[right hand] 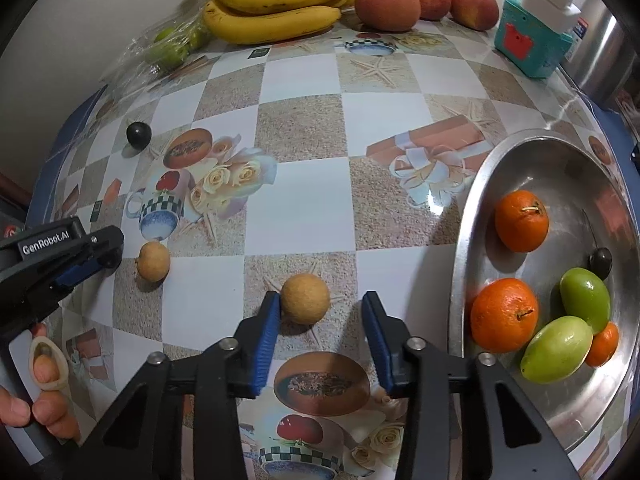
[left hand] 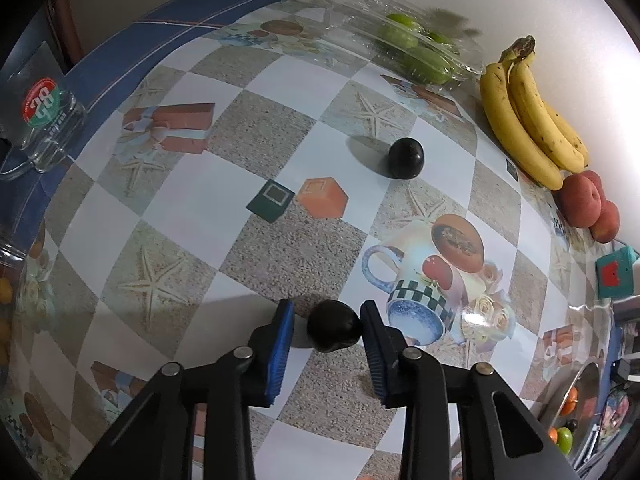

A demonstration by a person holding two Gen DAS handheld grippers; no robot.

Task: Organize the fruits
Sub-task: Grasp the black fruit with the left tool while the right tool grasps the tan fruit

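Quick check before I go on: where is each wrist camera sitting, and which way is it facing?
Left wrist: behind the left gripper, angled down at the tablecloth; its fingers straddle a dark fruit.
Right wrist: behind the right gripper, angled down; a round tan fruit lies between its fingers, the metal bowl to the right. The other gripper and the person's hand show at far left.
Shared: bananas, peaches, bagged green fruit, teal box.
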